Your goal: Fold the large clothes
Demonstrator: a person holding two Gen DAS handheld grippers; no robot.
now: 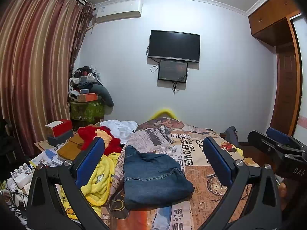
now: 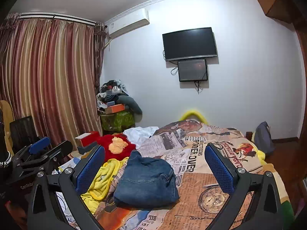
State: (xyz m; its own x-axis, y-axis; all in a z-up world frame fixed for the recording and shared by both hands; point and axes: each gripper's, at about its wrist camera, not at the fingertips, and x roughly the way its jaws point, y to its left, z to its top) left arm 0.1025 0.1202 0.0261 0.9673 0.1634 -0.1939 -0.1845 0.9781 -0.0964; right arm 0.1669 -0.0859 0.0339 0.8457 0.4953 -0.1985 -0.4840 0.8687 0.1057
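Note:
A pair of blue jeans (image 1: 153, 176) (image 2: 146, 180) lies folded into a compact stack on the newspaper-print bedspread (image 1: 191, 153) (image 2: 201, 164). My left gripper (image 1: 153, 153) hovers above and in front of the jeans, open, with nothing between its blue pads. My right gripper (image 2: 154, 160) is also open and empty, held over the near side of the jeans. In the left wrist view the right gripper (image 1: 278, 143) shows at the right edge; in the right wrist view the left gripper (image 2: 42, 149) shows at the left edge.
A yellow blanket (image 1: 99, 178) (image 2: 101, 176), a red plush item (image 1: 101, 136) (image 2: 117, 145) and white cloth (image 1: 120, 128) lie left of the jeans. Boxes and papers (image 1: 57, 134) clutter the bed's left side. A curtain (image 1: 34, 67), cluttered stand (image 1: 86, 99) and wall TV (image 1: 174, 45) stand beyond.

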